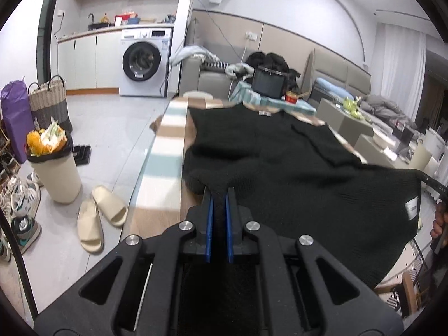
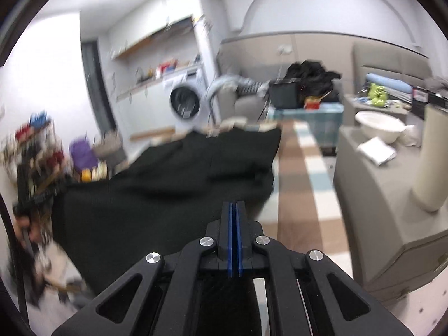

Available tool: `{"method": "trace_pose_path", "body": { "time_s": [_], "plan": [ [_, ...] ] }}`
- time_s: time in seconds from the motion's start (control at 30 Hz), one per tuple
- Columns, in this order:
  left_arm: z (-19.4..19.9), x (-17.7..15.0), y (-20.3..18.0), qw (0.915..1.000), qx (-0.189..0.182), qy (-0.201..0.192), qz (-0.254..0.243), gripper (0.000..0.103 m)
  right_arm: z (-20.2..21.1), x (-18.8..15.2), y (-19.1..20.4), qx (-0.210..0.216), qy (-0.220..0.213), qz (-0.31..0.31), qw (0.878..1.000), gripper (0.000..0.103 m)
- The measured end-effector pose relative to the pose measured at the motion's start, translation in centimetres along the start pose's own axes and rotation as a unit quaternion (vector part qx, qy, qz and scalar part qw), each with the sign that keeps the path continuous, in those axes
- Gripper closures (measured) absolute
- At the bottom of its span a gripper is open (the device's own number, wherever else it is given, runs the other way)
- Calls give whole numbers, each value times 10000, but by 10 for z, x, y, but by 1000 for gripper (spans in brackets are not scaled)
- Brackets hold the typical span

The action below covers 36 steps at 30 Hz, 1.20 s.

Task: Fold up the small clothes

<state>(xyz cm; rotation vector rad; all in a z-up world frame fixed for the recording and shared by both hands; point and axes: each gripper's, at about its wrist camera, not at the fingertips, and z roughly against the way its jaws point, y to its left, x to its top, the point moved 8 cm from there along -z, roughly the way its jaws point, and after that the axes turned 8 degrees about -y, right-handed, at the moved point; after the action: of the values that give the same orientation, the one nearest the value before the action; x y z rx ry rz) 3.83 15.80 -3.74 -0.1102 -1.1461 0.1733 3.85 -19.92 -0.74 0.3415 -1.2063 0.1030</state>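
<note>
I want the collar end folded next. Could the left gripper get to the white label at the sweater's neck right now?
Probably not yet: the left gripper is shut on the black sweater near its hem, and the label lies at the far end.

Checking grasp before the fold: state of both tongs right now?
Left tongs: closed on the black knit garment.
Right tongs: closed, apparently pinching the same garment's edge; the picture is blurred.

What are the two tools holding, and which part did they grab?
Both hold the black knitted garment. The left tool pinches a bunched fold at its near edge; the right tool pinches the near edge further along.
</note>
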Motion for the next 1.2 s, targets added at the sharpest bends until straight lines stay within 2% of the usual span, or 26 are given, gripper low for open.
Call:
{"method": "trace_pose_path", "body": {
  "time_s": [0.1,0.17,0.27,0.4,0.63,0.73,0.77,0.8,0.83,0.87,0.9,1.13,1.2],
  "plan": [
    [-8,18,11,9997,125,-140,152,98,-3,13,-6,-268,-331,-159,9990,101],
    [-15,25,18,9994,169,-172,262,98,-8,15,-9,-440,-355,-211,9982,101],
    [-34,33,29,9990,204,-182,367,98,-31,12,-19,-726,-175,-398,9964,101],
    [-69,33,37,9988,290,-9,406,98,-73,9,-32,-1057,127,-534,9929,101],
    [-128,21,45,9969,553,442,336,97,-133,1,-46,-1129,451,-683,9902,101],
    [-148,7,49,9944,522,767,499,95,-151,-9,-48,-1087,905,-516,9886,95],
    [-153,2,50,9937,481,867,531,87,-152,-11,-48,-1047,1027,-483,9880,91],
    [-157,-3,51,9926,475,985,525,78,-153,-15,-50,-1020,1125,-486,9872,82],
    [-160,-7,51,9920,492,1046,514,54,-152,-18,-55,-1042,1183,-533,9861,74],
    [-163,-10,51,9914,539,1086,500,36,-150,-20,-58,-1084,1215,-586,9849,54],
    [-167,-11,52,9912,585,1078,503,35,-149,-23,-62,-1089,1277,-642,9837,44],
    [-208,-13,38,9868,345,1475,575,35,-170,-33,-62,-618,1619,-864,9811,44],
    [-222,-11,33,9860,341,1549,512,36,-182,-36,-59,-628,1721,-728,9804,45]
  ]
}}
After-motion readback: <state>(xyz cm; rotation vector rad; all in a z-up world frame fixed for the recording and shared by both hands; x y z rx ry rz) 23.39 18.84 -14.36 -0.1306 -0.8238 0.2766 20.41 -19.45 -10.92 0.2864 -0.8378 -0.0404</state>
